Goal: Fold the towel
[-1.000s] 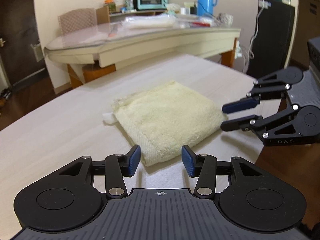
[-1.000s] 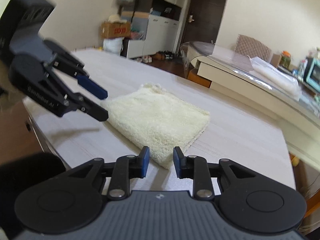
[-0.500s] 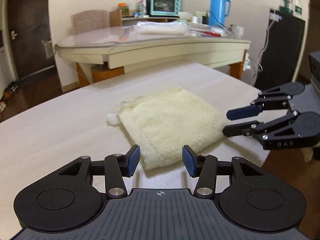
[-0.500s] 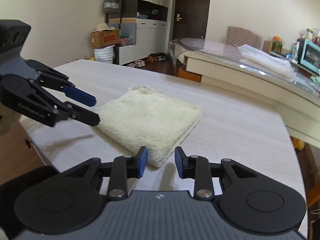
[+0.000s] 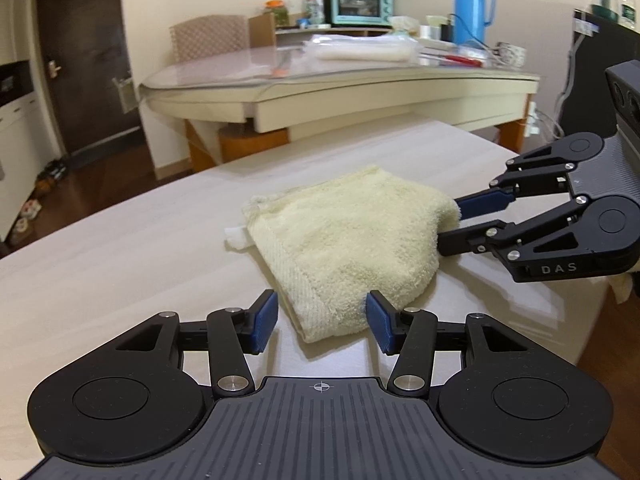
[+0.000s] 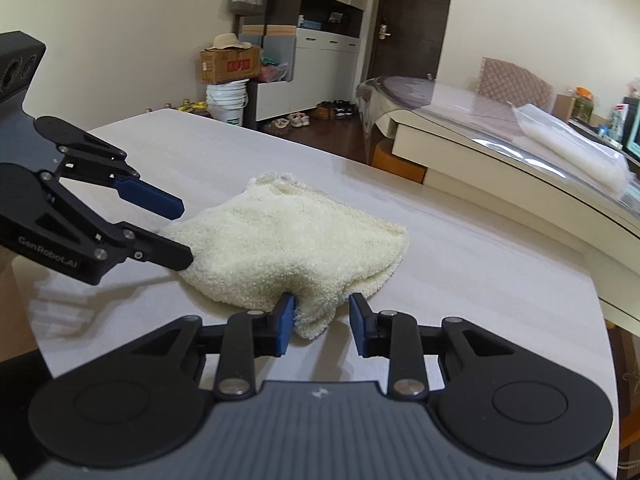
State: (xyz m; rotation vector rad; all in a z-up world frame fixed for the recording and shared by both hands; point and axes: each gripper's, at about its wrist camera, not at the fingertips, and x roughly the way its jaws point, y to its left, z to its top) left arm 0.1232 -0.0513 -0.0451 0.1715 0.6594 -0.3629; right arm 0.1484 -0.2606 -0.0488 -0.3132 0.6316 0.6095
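The left hand-held gripper (image 5: pixel 322 322) stands open around a corner of the folded towel (image 5: pixel 352 236) on the table (image 5: pixel 120 240).

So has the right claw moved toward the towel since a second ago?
Yes. The right claw has closed in on the towel lying on the table; a corner now sits between its fingers.

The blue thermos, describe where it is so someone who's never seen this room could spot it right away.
Look past the pale work table to the glass-topped table along the back wall. Among its clutter, right of the mint-green toaster oven, stands the blue thermos. It is the tallest thing there and the only bright blue one.
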